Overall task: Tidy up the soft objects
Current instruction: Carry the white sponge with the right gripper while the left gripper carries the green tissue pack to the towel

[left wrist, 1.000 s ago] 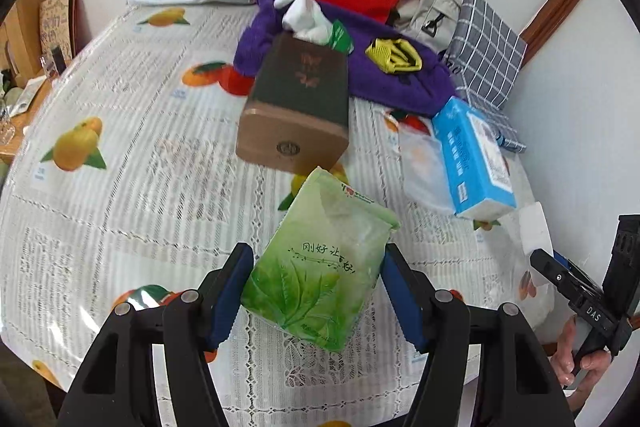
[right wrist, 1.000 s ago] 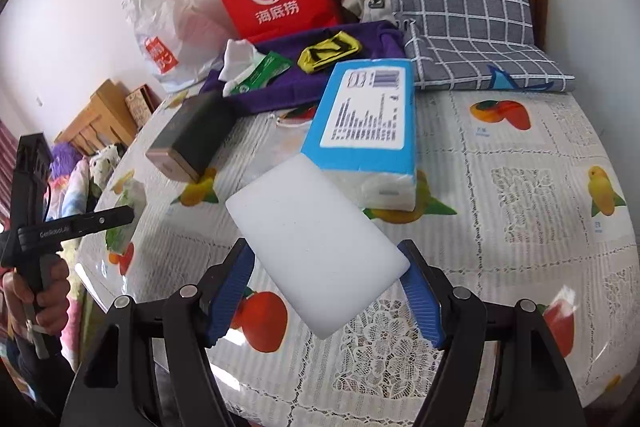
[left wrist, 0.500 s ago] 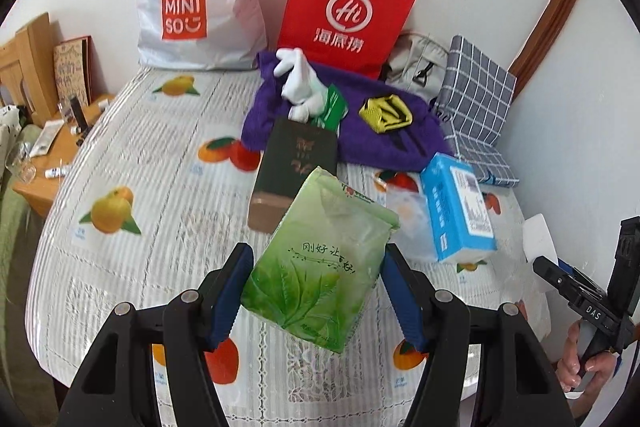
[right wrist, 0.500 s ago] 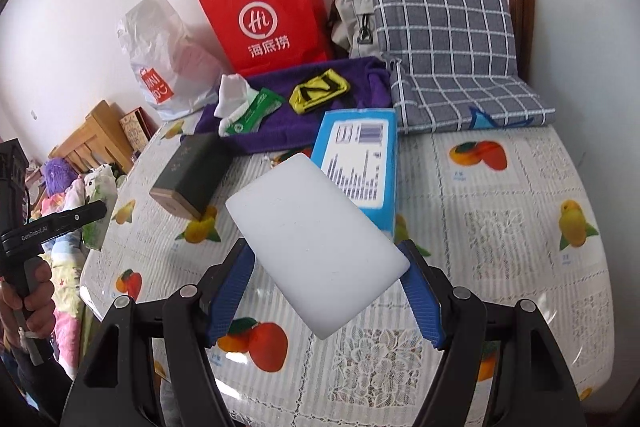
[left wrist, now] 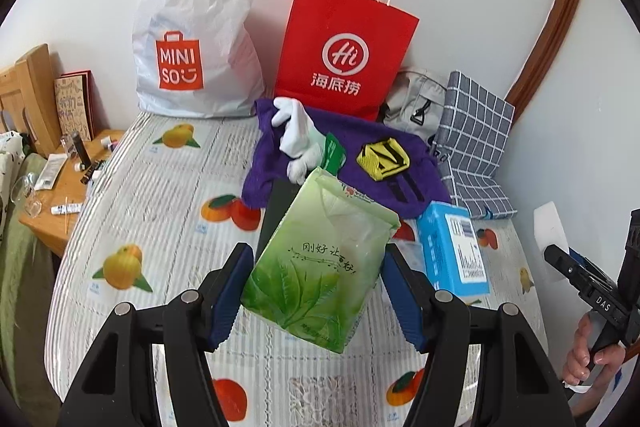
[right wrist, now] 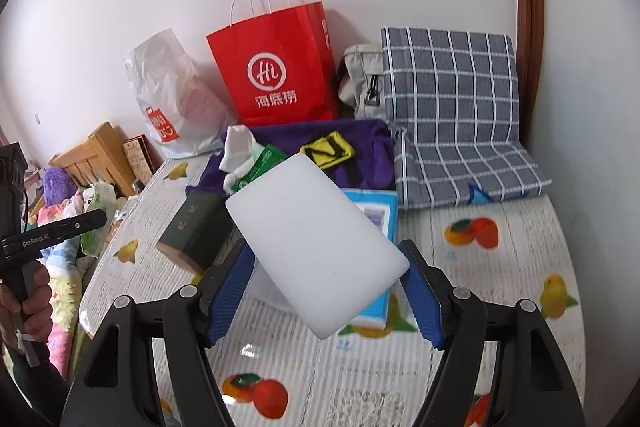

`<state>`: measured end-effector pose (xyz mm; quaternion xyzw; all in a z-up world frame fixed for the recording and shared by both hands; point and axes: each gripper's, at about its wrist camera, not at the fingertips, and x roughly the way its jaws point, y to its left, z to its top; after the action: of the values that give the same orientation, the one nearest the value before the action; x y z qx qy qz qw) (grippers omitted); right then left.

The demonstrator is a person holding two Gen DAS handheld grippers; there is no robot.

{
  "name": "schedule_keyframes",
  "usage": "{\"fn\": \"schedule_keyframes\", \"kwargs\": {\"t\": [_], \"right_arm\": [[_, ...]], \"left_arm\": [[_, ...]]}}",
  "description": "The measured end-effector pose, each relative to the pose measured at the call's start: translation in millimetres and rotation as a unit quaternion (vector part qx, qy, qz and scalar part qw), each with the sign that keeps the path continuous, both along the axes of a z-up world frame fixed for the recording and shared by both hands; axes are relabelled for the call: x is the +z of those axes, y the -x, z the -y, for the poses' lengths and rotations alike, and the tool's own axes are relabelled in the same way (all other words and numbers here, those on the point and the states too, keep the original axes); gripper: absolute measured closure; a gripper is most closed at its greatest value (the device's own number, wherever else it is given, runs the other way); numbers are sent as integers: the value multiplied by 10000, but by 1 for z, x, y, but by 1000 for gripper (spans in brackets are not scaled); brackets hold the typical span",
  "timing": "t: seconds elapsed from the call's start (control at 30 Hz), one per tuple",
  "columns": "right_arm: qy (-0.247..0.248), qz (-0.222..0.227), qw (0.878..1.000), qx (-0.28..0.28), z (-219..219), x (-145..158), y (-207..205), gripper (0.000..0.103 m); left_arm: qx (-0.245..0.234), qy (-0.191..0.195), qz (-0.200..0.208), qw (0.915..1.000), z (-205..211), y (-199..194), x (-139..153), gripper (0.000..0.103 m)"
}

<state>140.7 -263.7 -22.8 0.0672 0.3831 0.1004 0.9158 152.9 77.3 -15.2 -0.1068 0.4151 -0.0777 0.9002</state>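
Note:
My left gripper (left wrist: 318,293) is shut on a green tissue pack (left wrist: 320,259) and holds it above the table. My right gripper (right wrist: 326,297) is shut on a white sponge block (right wrist: 316,247), also held in the air. On the table lie a purple towel (left wrist: 360,163), a white glove (left wrist: 298,139), a yellow-black band (left wrist: 384,157), a blue tissue box (left wrist: 456,251) and a dark box (right wrist: 198,227). The right gripper also shows at the right edge of the left wrist view (left wrist: 560,251).
A white MINISO bag (left wrist: 192,39) and a red paper bag (left wrist: 344,55) stand against the wall. A grey checked cushion (right wrist: 452,115) and a grey pouch (right wrist: 362,83) sit at the back right. A wooden side table (left wrist: 64,183) with small items is left of the fruit-print table (left wrist: 152,227).
Both grippers have risen and pulled back from the table with their objects still held. More of the wall and bags is in view now.

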Motion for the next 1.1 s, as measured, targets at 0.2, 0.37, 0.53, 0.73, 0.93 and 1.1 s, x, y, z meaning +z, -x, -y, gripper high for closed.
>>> {"fn": "schedule_keyframes", "kwargs": {"t": [0.2, 0.37, 0.53, 0.73, 0.93, 1.1], "right_arm": [[43, 54, 10000, 30, -3, 7, -21, 31], [76, 68, 9999, 72, -6, 9, -40, 30], [104, 115, 9998, 137, -9, 12, -58, 30], [121, 201, 9995, 197, -13, 13, -82, 30], [115, 280, 9994, 180, -17, 11, -107, 30], [119, 345, 9991, 217, -21, 10, -125, 30]], "left_arm": [[28, -72, 38, 10000, -2, -19, 4, 39], [58, -107, -16, 9999, -2, -36, 3, 39], [45, -137, -3, 9999, -1, -51, 5, 39], [72, -175, -43, 9998, -1, -74, 2, 39], [95, -212, -96, 9997, 0, -94, -4, 39], [125, -241, -123, 9996, 1, -109, -7, 39]]}}
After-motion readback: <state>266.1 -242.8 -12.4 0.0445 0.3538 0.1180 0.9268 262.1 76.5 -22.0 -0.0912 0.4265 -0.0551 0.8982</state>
